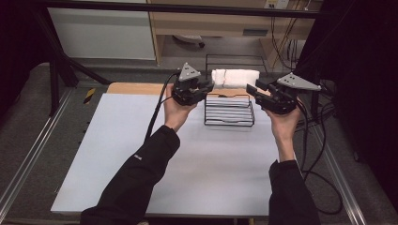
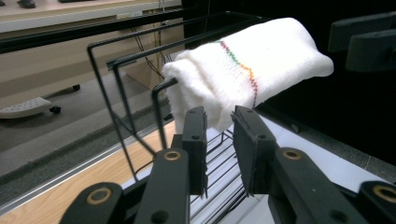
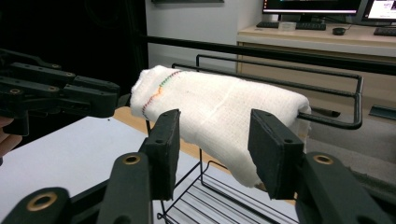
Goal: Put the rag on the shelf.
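A folded white towel point(image 1: 235, 77) lies draped over the top rail of a black wire rack point(image 1: 229, 111), which stands near the far edge of the tabletop point(image 1: 141, 159), about midway along it. The towel bears a thin line of coloured stitching, seen in the left gripper view point(image 2: 243, 65) and again in the right gripper view point(image 3: 159, 91). Its folded body bridges the rack's upper bars, with one end hanging down slightly over the rail.

The left tool point(image 1: 206, 86) is held level just beside the towel's left end. In the left gripper view its jaws stand a little apart, directly below and in front of the hanging end of the towel; the pads do not press on the cloth, so the tool is released.

The right tool point(image 1: 253, 91) is held level near the towel's right end. In the right gripper view its jaws stand well apart, with the towel seen beyond the gap and no pad touching it; this tool is likewise released.

Both tools are raised above the tabletop, each carried in a hand whose dark-sleeved forearm enters from the near edge. A strip of bare wood shows along the far edge behind the rack.
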A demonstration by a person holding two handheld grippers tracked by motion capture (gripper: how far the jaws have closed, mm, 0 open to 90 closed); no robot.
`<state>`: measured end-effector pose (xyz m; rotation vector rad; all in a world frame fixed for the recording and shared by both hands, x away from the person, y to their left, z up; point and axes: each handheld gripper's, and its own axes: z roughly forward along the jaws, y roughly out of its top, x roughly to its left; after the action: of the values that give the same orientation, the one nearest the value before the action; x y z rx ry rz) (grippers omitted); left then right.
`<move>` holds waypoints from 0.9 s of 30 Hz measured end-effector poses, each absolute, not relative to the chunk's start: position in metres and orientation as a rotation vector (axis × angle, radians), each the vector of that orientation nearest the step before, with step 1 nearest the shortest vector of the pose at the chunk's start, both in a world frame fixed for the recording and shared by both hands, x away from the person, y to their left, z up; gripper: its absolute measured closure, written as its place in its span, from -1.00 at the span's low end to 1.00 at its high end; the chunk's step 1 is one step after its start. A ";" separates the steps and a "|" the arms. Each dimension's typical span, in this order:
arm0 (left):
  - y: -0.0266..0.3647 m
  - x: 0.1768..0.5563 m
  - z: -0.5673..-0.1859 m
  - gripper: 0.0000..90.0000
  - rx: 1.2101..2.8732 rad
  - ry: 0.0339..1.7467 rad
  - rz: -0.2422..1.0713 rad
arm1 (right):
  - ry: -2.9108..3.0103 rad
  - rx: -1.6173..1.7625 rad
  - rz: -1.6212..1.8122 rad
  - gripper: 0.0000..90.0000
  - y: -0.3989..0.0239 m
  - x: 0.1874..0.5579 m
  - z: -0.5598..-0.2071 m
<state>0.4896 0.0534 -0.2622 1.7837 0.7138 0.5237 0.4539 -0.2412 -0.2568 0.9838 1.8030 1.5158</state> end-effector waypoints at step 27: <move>0.184 0.432 -0.346 -0.71 1.842 0.843 0.437 | 2.007 1.011 1.505 -0.97 -0.231 0.423 -0.310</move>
<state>0.4322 0.1843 -0.3462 1.8419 0.8425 0.4368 0.4230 -0.2313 -0.3100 1.0111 2.0073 1.5051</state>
